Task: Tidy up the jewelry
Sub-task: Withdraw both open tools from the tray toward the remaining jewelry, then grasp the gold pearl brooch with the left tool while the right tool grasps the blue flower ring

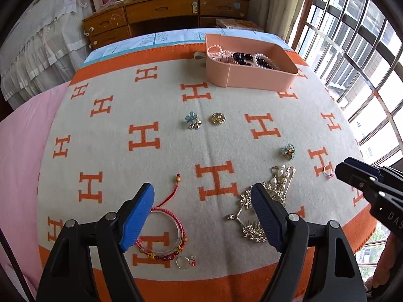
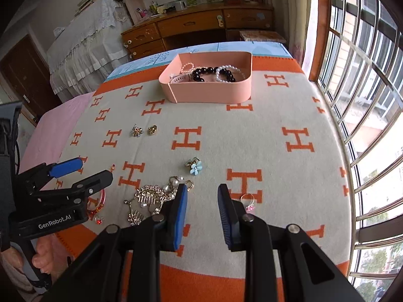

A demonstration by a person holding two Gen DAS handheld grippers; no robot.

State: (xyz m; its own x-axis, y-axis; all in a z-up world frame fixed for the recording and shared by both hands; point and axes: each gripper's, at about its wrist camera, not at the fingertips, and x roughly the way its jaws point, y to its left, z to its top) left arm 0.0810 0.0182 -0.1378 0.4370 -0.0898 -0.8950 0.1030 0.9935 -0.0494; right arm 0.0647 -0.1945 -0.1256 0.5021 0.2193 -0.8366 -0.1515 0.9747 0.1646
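A bedroom bed draped in an orange-and-cream H-pattern blanket (image 1: 176, 95), wooden dresser (image 1: 161, 12) behind. The left gripper (image 1: 201, 201) hovers with fingers spread wide and empty, a red braided bracelet (image 1: 161, 234) beside its left finger and silver hair combs (image 1: 252, 214) by its right. The right gripper (image 2: 202, 201), also parted and empty, has a pink-stone ring (image 2: 248, 202) just right of it. The pink box (image 2: 209, 90) of bead bracelets sits far ahead of both.
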